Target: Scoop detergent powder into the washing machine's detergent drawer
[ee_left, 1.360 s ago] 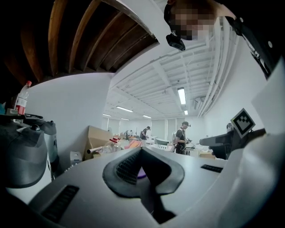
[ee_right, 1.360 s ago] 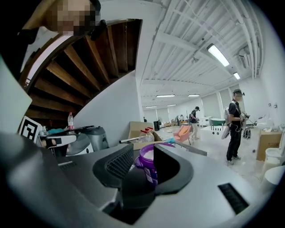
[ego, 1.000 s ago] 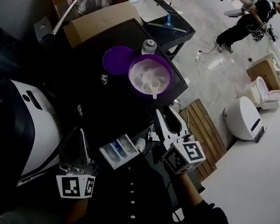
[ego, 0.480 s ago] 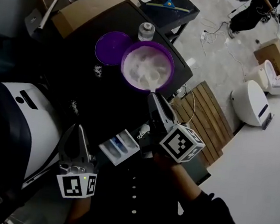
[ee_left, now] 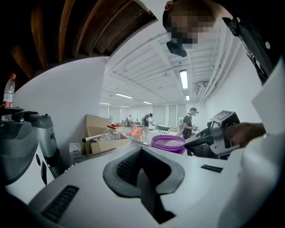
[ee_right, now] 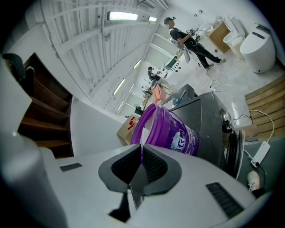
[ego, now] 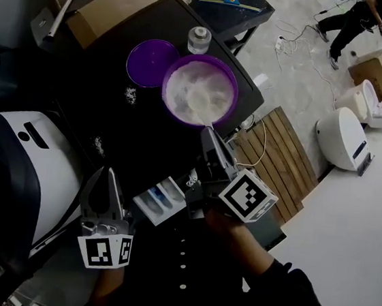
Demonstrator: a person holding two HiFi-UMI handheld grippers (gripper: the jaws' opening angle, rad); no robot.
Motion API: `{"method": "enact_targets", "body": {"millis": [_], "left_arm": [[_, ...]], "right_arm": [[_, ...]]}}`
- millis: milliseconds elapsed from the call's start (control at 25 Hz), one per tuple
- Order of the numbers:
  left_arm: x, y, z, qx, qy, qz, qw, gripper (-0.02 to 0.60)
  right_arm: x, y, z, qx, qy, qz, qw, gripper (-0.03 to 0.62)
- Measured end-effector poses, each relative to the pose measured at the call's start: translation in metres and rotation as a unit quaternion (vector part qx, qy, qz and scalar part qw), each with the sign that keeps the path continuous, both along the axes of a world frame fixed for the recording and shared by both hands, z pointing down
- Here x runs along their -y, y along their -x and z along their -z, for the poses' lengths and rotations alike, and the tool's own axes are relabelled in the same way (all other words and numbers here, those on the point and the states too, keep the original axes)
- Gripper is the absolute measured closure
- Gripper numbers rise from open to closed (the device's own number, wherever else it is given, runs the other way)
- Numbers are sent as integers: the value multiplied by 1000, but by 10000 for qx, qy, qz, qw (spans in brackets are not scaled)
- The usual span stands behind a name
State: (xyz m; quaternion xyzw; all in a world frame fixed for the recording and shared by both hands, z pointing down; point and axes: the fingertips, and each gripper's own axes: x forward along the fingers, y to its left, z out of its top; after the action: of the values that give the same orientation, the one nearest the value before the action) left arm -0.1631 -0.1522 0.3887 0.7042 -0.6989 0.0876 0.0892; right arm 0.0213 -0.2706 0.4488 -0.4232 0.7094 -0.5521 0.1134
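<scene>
Just closing the right gripper tight on the white scoop handle at the purple detergent tub; holding the left gripper shut, empty, near the detergent drawer.

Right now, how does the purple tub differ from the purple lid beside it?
The purple tub is filled with white powder; the purple lid lies bare. The tub looks wider and deep, the lid flat. Both are round, purple and rest on the same dark top.
</scene>
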Motion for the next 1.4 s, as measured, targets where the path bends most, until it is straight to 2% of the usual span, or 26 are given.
{"method": "enact_targets", "body": {"millis": [280,400,520,640,760,880,1080,1160,1200,1280,1400], "left_arm": [[3,-3,-2,-29,3,7,10000,568],[3,-5,-2,-37,-4,15,10000,568],[4,-6,-3,-40,-33,0,10000,568],[4,-7,-3,-55,-63,3,10000,568],[2,-5,-1,-68,-79,45,9999,568],[-1,-4,0,-64,-88,90,9999,568],[-6,1,-1,-72,-100,153,9998,568],[-8,1,0,-75,-96,172,9998,568],[-8,1,0,-77,-97,182,9998,568],[-10,2,0,-84,-96,201,9997,568],[-11,5,-1,-93,-85,234,9996,568]], "right_arm": [[0,-1,-2,72,55,55,9999,562],[-1,1,-1,-22,-70,186,9998,563],[0,2,8,-369,-543,450,9968,563],[6,1,16,-1083,-1200,927,9825,563],[12,1,17,-1868,-1783,1508,9542,563],[15,0,14,-2640,-2225,2048,9159,563],[17,9,23,-3842,-3108,2837,8218,564],[16,12,21,-4140,-3259,3129,7903,563],[15,13,20,-4244,-3317,3228,7782,563],[15,15,18,-4360,-3381,3370,7629,563],[16,18,15,-4404,-3370,3517,7542,564]]}}
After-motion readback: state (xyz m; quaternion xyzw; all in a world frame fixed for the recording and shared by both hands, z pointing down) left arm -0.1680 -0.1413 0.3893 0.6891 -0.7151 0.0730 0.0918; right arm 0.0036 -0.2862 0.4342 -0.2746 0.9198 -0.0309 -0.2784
